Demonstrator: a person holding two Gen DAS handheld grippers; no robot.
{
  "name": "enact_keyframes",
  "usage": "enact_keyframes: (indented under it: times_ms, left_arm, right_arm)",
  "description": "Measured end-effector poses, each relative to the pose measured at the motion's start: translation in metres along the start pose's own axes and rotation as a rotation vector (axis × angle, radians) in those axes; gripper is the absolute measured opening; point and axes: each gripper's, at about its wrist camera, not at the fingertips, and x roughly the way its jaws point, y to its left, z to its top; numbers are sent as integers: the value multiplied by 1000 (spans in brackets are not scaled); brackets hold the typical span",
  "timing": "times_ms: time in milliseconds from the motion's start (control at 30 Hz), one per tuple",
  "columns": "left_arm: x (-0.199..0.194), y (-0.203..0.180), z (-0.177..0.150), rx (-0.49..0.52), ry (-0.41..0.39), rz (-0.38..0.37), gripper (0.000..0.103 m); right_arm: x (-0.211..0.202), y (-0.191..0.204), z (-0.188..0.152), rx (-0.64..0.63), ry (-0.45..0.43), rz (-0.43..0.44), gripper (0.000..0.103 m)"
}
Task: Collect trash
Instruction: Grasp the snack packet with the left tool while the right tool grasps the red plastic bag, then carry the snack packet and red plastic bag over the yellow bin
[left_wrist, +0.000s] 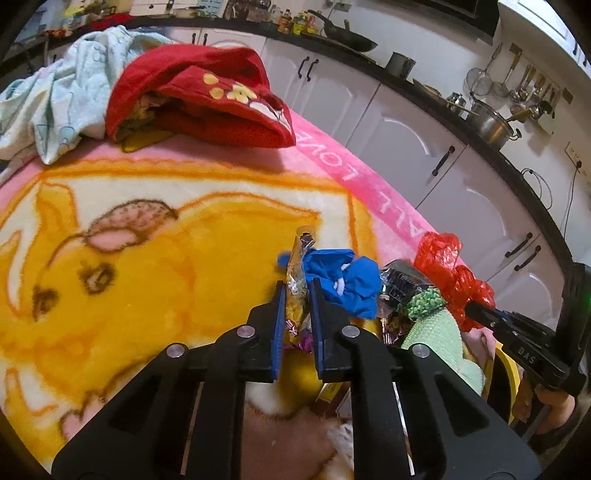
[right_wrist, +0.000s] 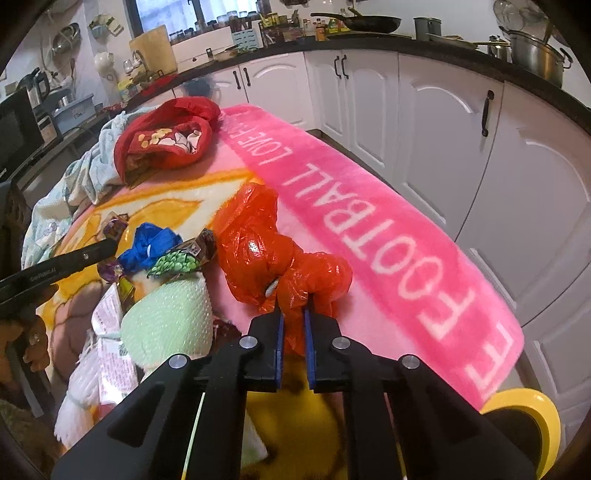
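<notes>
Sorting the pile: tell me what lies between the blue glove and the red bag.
In the left wrist view, a crumpled silver-and-black wrapper and a green-patterned wrapper lie between the blue glove and the red bag.

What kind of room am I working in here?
Most likely a home kitchen: white cabinets under a dark counter, a wok and steel pot on it, ladles hanging on the wall.

Both views are brightly and evenly lit from overhead, colours vivid. Strong fisheye bending curves the cabinets (left_wrist: 461, 192) and leaves black corners. Glare glints on the red plastic bag (right_wrist: 266, 254). The blanket (left_wrist: 129, 240) looks soft and slightly blurred; soft shadows sit beneath the red cloth (left_wrist: 199, 99).
</notes>
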Motion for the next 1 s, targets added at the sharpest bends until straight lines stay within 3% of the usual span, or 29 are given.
enact_keyframes:
  times_ms: [400, 1000]
  left_arm:
    - [-37, -17, -11, 25, -66, 0, 8]
    - [-74, -86, -38, 129, -110, -81, 8]
  right_arm:
    - [-51, -7, -16, -4, -58, -20, 9]
    - [-133, -20, -53, 1, -123, -23, 9]
